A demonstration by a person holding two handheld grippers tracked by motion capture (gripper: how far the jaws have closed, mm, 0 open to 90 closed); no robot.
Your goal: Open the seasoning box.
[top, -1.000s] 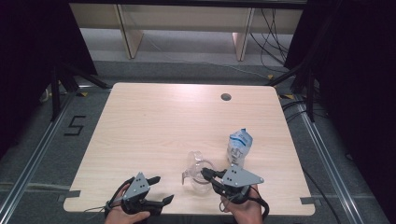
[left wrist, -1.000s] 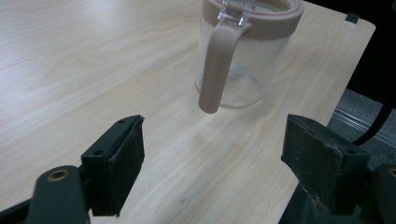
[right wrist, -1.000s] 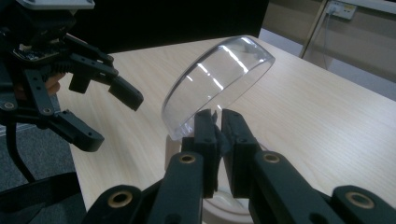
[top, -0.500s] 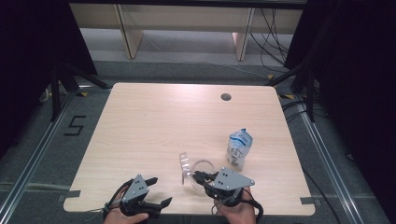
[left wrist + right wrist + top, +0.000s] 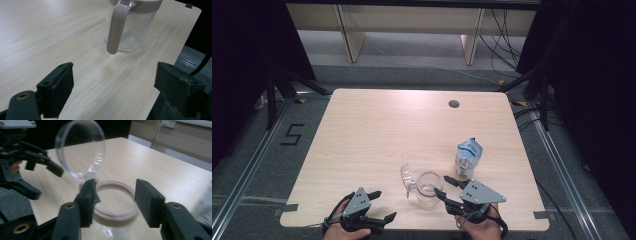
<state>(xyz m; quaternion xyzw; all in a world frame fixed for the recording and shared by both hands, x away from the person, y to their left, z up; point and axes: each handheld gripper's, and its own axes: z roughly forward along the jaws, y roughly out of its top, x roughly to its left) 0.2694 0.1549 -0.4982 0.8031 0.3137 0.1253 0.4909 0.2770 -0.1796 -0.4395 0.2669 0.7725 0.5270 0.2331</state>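
The jar is a small clear vessel with a pale pink ring around its mouth and a pink handle that hangs down along its side. Its round transparent lid is hinged open and stands up beside the mouth, on the side toward the left tongs. The jar stands on the light wooden surface, near its front edge, between the two tongs and closer to the right ones. The right tongs are moderately open, and their tips are at the rim of the jar; in the right gripper view the pink ring lies just behind and between the two black jaws, but I cannot tell if they touch it. The left tongs are wide open and hold nothing; they are a little apart from the jar, with the handle turned toward them in the left gripper view. A white and blue packet stands upright just beyond the right tongs, beside the jar.
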